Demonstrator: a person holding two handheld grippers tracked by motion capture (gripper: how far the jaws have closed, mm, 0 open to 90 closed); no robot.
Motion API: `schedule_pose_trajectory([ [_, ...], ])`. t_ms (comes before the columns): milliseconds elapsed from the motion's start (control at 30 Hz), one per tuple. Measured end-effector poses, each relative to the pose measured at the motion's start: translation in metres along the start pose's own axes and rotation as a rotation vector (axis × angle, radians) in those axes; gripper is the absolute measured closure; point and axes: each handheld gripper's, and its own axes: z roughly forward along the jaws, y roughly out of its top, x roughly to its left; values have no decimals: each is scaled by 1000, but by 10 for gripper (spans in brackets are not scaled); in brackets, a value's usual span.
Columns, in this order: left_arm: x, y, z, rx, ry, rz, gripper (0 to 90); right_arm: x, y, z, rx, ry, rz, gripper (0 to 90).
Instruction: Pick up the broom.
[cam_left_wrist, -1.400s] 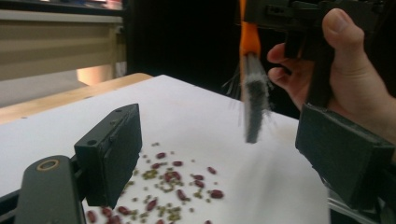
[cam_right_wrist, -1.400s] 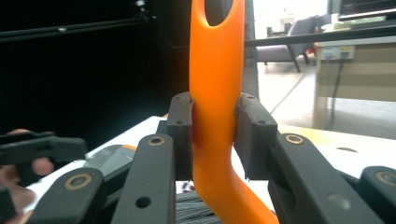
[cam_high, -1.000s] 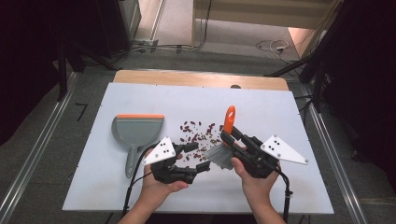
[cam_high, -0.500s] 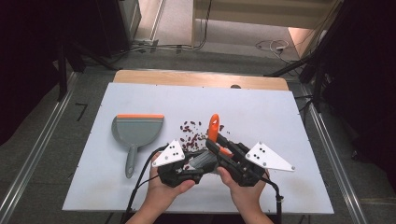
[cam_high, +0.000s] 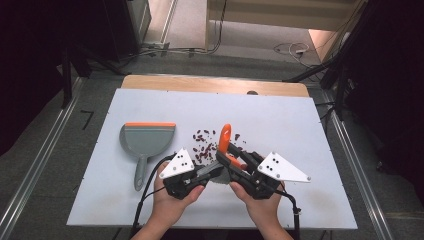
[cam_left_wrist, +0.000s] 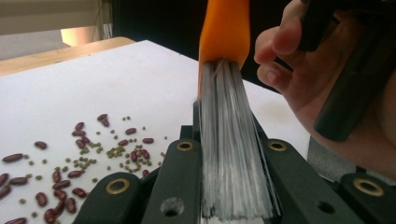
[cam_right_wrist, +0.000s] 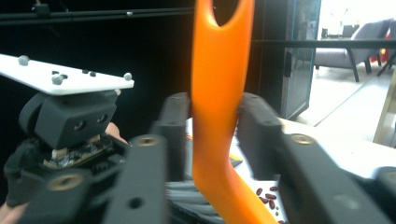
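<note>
The left hand-held gripper is pinching the brush by its soft bristles, while the right hand-held gripper, jaws just opening, is loosening around the stiff, light handle.

High view: above the bench, facing forward-down. Tool views: close along the jaws; all share the brush.

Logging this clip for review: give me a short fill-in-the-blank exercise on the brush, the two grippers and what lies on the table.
1. The left gripper is shut on the brush's grey ____.
2. The brush has a handle coloured ____.
3. The grey dustpan lies on the table to the ____ of the spilled beans in the high view.
4. The handle stands between the jaws of the ____ gripper.

Missing words: bristles; orange; left; right
</note>
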Motion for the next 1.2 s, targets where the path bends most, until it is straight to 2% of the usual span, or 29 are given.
schedule_pose_trajectory([
  [67, 4, 0, -4, -4, 1, 3, 848, -2, 2, 0, -14, 16, -36, 432],
  [133, 8, 1, -8, -11, -9, 1, 849, -4, 3, 0, -23, 3, -78, 358],
  [333, 19, 3, -18, -13, -37, 15, 850, -20, 10, -5, 38, 52, -38, 274],
  [400, 25, 3, -25, -12, -61, 33, 849, -27, 11, -8, 58, 65, -18, 269],
  [433, 25, 3, -25, -12, -61, 33, 849, -31, 11, -9, 63, 72, -13, 269],
  [467, 31, 3, -29, -20, -84, 26, 849, -34, 11, -10, 73, 74, -3, 269],
  [533, 34, 3, -31, -24, -96, 18, 849, -37, 11, -11, 77, 83, -1, 270],
  [567, 37, 3, -35, -15, -92, 30, 849, -42, 10, -11, 102, 107, 0, 270],
  [600, 37, 3, -35, -15, -92, 30, 849, -42, 10, -11, 102, 107, 0, 270],
  [667, 42, 3, -43, -9, -117, 44, 849, -49, 7, -10, 149, 177, 5, 292],
  [767, 44, 4, -50, -14, -176, 84, 849, -55, 4, -8, 197, 242, 10, 347],
  [800, 44, 4, -50, -14, -176, 84, 849, -55, 3, -7, 211, 262, 7, 350],
  [867, 44, 5, -53, 2, -222, 110, 849, -56, 1, -6, 237, 291, -3, 350],
  [933, 43, 5, -53, 10, -244, 123, 849, -54, -2, -5, 258, 326, -16, 392],
  [1000, 43, 4, -53, 16, -264, 127, 849, -53, -4, -3, 284, 382, -20, 443],
  [1067, 42, 4, -53, 15, -291, 125, 849, -50, -7, 0, 304, 429, -26, 458],
  [1200, 42, 6, -54, 11, -321, 128, 849, -44, -12, 5, 349, 484, -46, 449],
])
